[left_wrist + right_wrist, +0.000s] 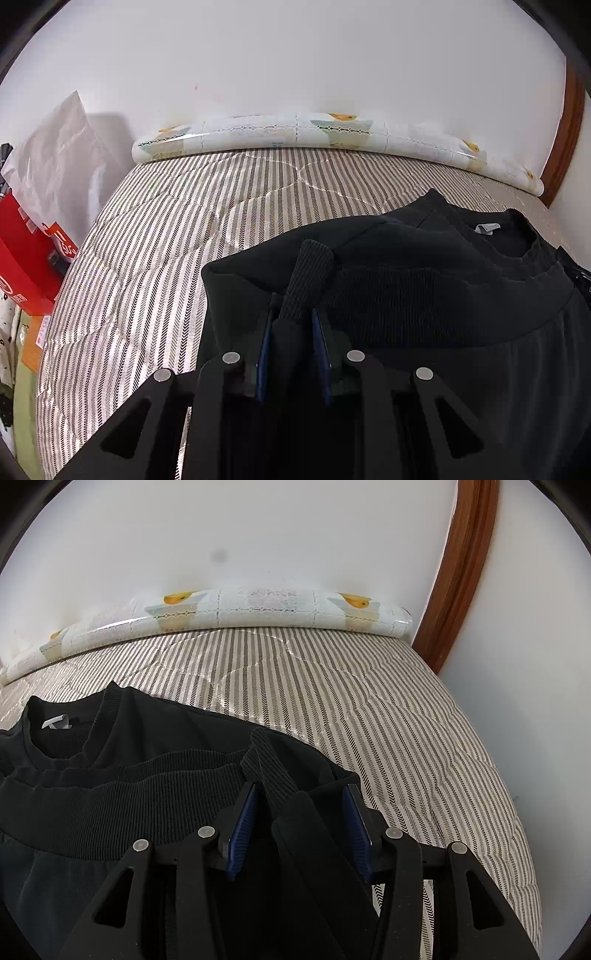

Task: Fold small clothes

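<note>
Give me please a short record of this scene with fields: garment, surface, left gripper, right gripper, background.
garment: black sweatshirt, hem folded up near the collar, white label visible
surface: striped quilted mattress
left gripper: closed on a ribbed cuff
right gripper: jaws apart, a ribbed cuff lying between them
background: rolled patterned mat against white wall; red box at left

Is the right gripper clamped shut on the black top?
No, the right gripper stands open, a sleeve of the black top lying loose between its blue pads.
</note>
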Action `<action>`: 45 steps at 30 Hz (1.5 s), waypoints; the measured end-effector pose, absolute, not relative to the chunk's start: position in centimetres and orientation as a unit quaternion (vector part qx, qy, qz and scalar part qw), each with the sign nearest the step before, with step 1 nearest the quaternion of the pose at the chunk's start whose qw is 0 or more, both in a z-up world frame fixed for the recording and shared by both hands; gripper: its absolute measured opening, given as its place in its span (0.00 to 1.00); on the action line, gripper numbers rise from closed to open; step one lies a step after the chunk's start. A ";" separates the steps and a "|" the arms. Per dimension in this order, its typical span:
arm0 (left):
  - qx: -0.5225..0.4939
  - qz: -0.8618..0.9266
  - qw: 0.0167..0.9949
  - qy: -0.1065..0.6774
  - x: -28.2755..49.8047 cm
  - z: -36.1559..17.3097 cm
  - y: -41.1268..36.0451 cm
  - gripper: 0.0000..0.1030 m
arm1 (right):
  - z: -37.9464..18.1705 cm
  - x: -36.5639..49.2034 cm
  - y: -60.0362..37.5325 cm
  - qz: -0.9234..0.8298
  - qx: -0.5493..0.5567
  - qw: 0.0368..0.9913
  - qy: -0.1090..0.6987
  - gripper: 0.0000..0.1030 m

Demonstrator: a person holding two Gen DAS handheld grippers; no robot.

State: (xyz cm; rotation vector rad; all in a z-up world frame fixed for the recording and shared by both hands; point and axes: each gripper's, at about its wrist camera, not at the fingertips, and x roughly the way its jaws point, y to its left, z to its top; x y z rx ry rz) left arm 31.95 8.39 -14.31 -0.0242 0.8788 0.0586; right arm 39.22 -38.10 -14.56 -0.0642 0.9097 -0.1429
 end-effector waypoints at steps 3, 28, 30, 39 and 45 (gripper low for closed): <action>-0.011 0.029 0.904 0.425 32.0 -14.3 8.3 0.20 | -14.6 39.2 -38.1 -0.069 -0.031 0.895 0.439 0.46; -0.015 0.025 0.904 0.426 31.9 -14.2 8.3 0.20 | -12.6 37.4 -38.7 -0.098 -0.002 0.909 0.405 0.52; -0.018 0.023 0.904 0.427 31.9 -14.1 8.4 0.21 | -12.2 36.5 -39.1 -0.101 0.011 0.906 0.410 0.53; 0.006 0.011 0.894 0.448 27.9 -13.3 8.8 0.50 | -7.1 28.7 -34.4 -0.079 -0.036 0.912 0.401 0.53; 0.023 0.020 0.893 0.449 20.6 -12.7 11.1 0.50 | -6.4 24.6 -27.9 -0.030 -0.054 0.919 0.389 0.55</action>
